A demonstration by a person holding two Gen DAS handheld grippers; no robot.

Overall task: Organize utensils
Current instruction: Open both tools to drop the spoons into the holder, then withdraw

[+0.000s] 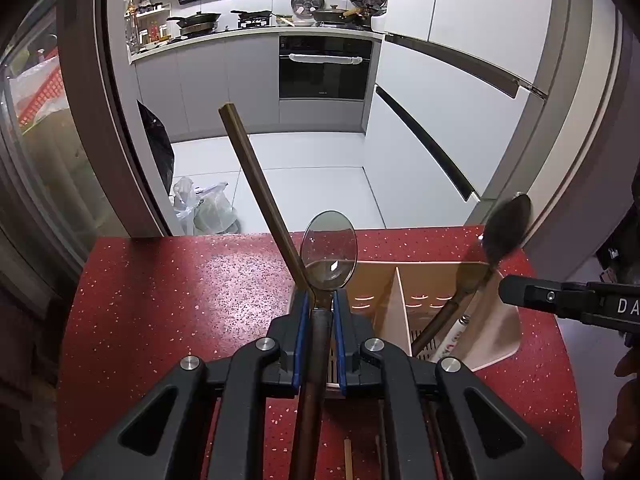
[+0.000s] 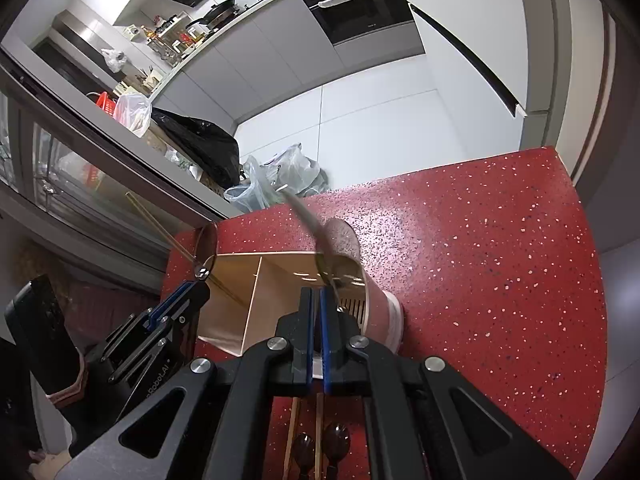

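Clamped in my left tool (image 1: 320, 312), the spoon (image 1: 329, 246) pointed bowl-up just beside the caddy (image 1: 384, 280), nearer its left compartment than my right tool (image 2: 317, 300), pinched shut on a second spoon (image 2: 340, 244).

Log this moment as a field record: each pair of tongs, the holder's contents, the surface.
left tongs: shut on clear-bowled spoon, bowl up, over the holder
right tongs: fingers shut beside dark spoon; grip on it unclear
holder: beige, one divider; chopstick leans in one compartment, dark spoon in the other
counter: red speckled
loose spoons: on the counter, below the right tongs
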